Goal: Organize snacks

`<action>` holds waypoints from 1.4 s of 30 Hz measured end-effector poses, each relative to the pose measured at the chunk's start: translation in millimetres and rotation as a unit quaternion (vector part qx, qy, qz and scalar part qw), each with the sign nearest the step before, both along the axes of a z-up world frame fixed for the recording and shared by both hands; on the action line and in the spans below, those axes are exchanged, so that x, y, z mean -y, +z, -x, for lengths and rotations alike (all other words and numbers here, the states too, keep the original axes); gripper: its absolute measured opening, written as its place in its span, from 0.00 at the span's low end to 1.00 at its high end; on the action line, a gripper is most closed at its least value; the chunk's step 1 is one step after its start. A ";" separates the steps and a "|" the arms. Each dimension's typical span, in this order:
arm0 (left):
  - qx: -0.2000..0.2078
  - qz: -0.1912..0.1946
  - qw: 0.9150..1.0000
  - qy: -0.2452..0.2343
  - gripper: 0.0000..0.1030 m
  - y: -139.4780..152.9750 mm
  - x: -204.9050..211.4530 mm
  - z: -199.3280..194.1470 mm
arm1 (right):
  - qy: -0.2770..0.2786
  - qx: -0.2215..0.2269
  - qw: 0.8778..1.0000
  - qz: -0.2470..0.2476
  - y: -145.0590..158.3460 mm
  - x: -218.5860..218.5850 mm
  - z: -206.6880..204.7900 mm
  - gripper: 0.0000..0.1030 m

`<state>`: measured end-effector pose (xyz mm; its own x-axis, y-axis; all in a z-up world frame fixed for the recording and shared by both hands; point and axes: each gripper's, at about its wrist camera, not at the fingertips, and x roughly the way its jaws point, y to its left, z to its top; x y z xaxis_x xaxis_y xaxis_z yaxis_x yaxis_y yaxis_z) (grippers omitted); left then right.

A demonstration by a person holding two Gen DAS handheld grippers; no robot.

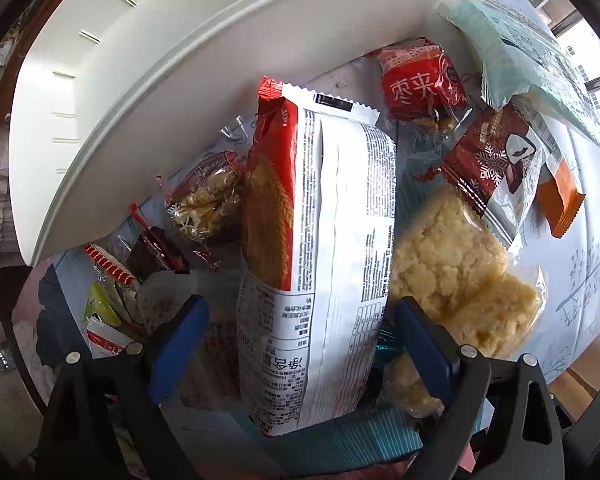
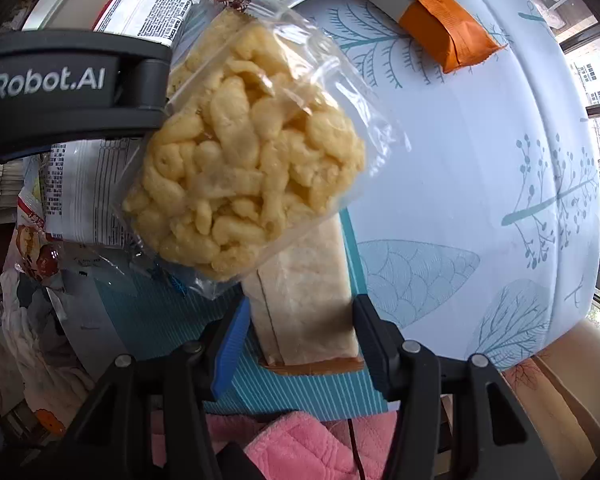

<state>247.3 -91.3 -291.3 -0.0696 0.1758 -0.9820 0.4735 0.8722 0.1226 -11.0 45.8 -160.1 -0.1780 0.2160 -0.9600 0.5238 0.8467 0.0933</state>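
My left gripper [image 1: 300, 320] is open, its blue pads either side of a tall red-and-white cracker pack [image 1: 320, 240] that stands between them; I cannot tell whether the pads touch it. A white storage bin [image 1: 140, 92] lies tipped just behind it. My right gripper [image 2: 300, 320] is open around a pale wrapped bar [image 2: 304, 304] lying on the table. A clear bag of yellow puffed snacks [image 2: 244, 168] rests on the bar's far end; it also shows in the left wrist view [image 1: 448, 264]. The left gripper's black body [image 2: 72, 84] crosses the right view's upper left.
Loose snacks lie around: a red date pack [image 1: 420, 84], a brown snowflake chocolate pack [image 1: 488, 160], an orange-ended bar [image 2: 448, 32], a noodle snack bag [image 1: 208, 196], small packets [image 1: 104, 280]. The tablecloth [image 2: 480, 160] is pale with a leaf print. A pink cloth [image 2: 300, 440] lies below.
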 end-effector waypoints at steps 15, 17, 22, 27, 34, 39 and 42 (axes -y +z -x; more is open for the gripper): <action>-0.015 0.031 0.999 0.034 0.55 5.8 -26.2 5.5 | 0.022 0.021 1.000 -0.003 -5.6 -15.5 1.3 0.52; -0.015 0.028 0.999 0.039 0.55 10.5 -24.4 14.0 | 0.021 0.019 1.000 -0.007 -2.7 -6.0 7.4 0.45; -0.015 0.035 0.998 0.058 0.55 22.5 -33.3 31.3 | 0.027 0.035 0.999 -0.011 9.7 -1.5 17.1 0.09; 0.000 0.050 0.995 0.082 0.54 49.3 -51.5 45.8 | 0.023 0.055 0.997 -0.042 17.4 15.8 25.2 0.01; 0.033 0.086 0.987 0.133 0.53 85.0 -85.1 70.2 | 0.060 0.080 0.993 -0.062 27.6 10.8 17.3 0.25; 0.059 0.108 0.977 0.174 0.53 109.1 -109.2 83.8 | 0.097 0.057 0.992 -0.062 13.0 -7.3 11.1 0.37; 0.074 0.119 0.971 0.195 0.53 123.1 -115.8 89.8 | 0.116 0.041 0.991 -0.048 3.1 -24.5 12.0 0.44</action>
